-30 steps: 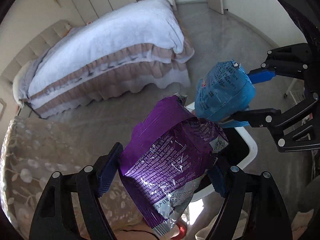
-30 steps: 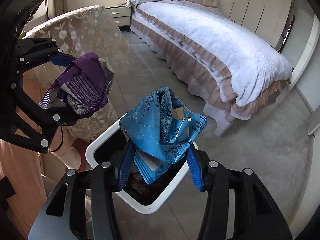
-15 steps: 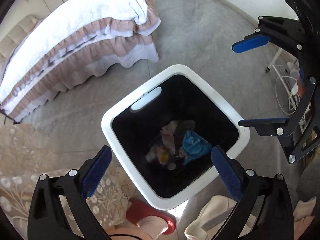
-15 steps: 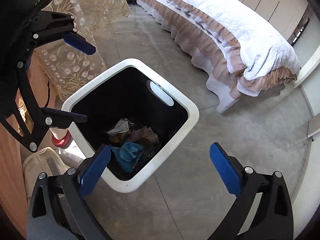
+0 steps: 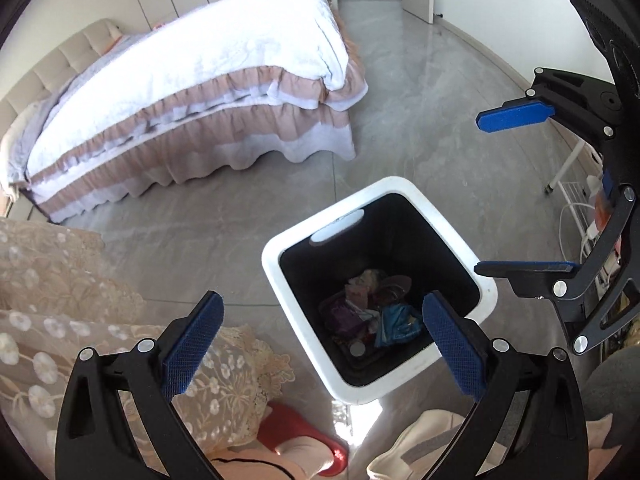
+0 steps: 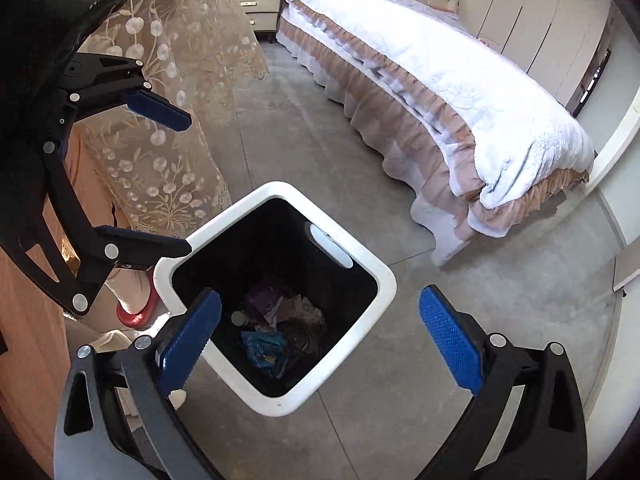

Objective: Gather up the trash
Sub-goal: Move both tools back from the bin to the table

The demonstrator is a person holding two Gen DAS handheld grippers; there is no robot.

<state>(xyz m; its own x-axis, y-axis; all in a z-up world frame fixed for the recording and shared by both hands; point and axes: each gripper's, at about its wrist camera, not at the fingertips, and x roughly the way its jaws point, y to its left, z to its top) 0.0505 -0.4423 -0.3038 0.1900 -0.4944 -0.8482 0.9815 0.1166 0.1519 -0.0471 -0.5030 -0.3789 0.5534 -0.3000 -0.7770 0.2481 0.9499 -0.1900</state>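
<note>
A bedroom with a grey floor (image 5: 400, 92) and a ruffled bed (image 5: 192, 92); a white bin (image 5: 486, 292) stands beside a lace-covered table (image 6: 176, 92). Both the left gripper (image 5: 320, 336) and right gripper (image 6: 320, 336) hover above the bin, jaws spread wide and empty (so nothing snags). The purple wrapper (image 5: 346, 316) and blue wrapper (image 5: 396, 326) lie at its bottom among other scraps.

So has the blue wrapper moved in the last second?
Yes. The blue wrapper has left the right gripper, now open, and lies inside the white bin.
</note>
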